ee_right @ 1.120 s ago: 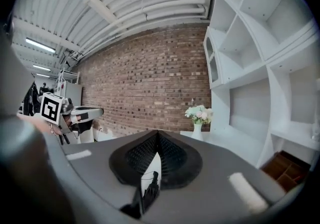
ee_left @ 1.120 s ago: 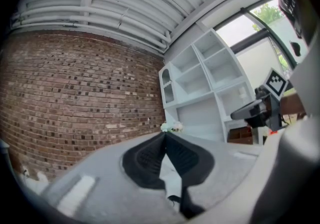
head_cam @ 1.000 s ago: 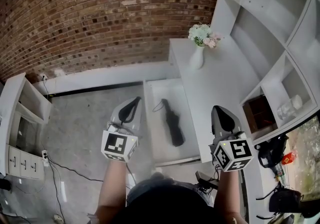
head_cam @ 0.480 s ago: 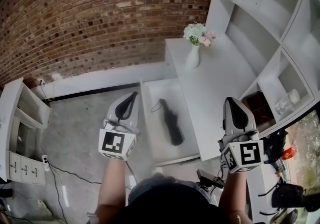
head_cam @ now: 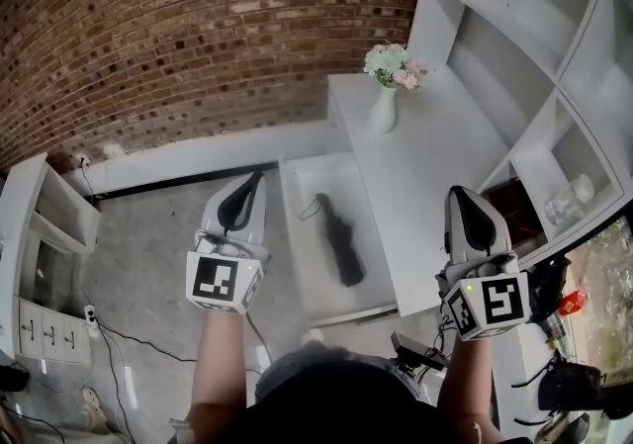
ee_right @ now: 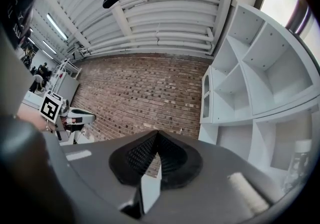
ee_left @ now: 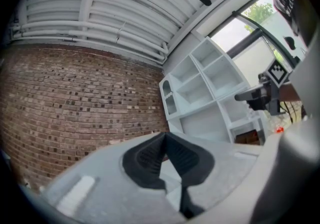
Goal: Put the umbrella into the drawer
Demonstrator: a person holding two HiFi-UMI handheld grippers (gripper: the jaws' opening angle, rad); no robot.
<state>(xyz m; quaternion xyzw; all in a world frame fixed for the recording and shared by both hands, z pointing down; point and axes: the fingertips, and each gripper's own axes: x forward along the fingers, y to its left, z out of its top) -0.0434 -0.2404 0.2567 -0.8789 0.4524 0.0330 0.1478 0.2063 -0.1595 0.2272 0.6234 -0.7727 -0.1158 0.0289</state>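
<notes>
Where the umbrella (head_cam: 336, 239) is lying: flat inside the open drawer (head_cam: 321, 299), folded, touching neither gripper, exactly where it was a second ago.
Left gripper (head_cam: 251, 181): its jaws are pressing together on nothing; it is hovering higher than before, beside the drawer.
Right gripper (head_cam: 467, 199): also closed and empty; it is hanging farther out over the white counter (head_cam: 425, 165).
Meaning for the task: placement is looking finished, with both hands pulling away.

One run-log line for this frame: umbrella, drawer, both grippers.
umbrella: lying in drawer | drawer: open | left gripper: shut, empty | right gripper: shut, empty
</notes>
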